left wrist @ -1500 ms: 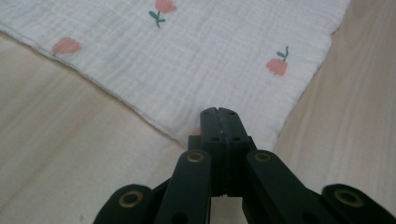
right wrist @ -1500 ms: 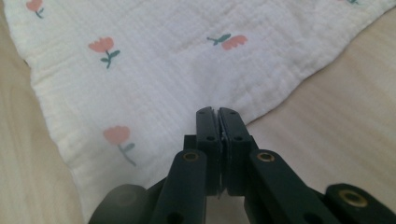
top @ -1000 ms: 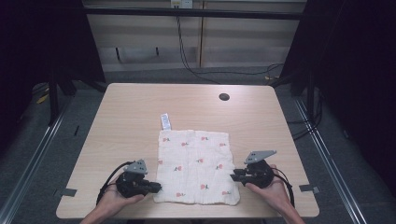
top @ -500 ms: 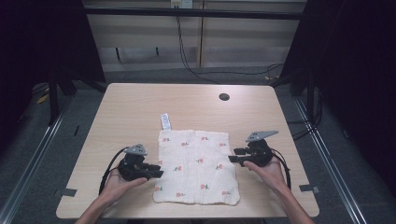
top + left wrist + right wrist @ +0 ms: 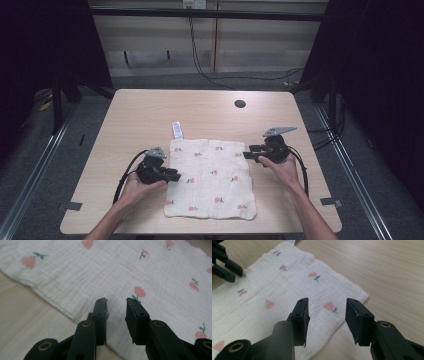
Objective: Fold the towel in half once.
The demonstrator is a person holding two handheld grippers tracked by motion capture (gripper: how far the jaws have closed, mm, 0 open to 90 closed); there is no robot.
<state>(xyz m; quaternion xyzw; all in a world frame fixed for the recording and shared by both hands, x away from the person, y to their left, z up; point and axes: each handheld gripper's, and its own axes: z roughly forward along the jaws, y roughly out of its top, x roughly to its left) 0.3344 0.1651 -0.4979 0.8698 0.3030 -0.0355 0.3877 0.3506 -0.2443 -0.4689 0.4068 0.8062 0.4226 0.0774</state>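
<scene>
- Wooden table (image 5: pixel 150 115) carries a flower-printed muslin cloth (image 5: pixel 212 175) at lower centre.
- Left gripper (image 5: pixel 172 176): jaws just opened to a narrow gap over the cloth's left edge, apparently gripping nothing.
- Right gripper (image 5: pixel 248 154): jaws just widened, empty, at the cloth's right corner.

White cloth (image 5: pixel 211 177), pink flower print

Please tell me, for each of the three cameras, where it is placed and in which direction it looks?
High view: above the person's side, looking forward and down on the table; both forearms, left tool and right tool flank the flowered cloth.
Left gripper view: rides the left tool, looking across the cloth; jaws apart, nothing between.
Right gripper view: rides the right tool, facing the cloth's corner; jaws apart.
Shared: the cloth in all; the right gripper view also catches the left tool.
</scene>
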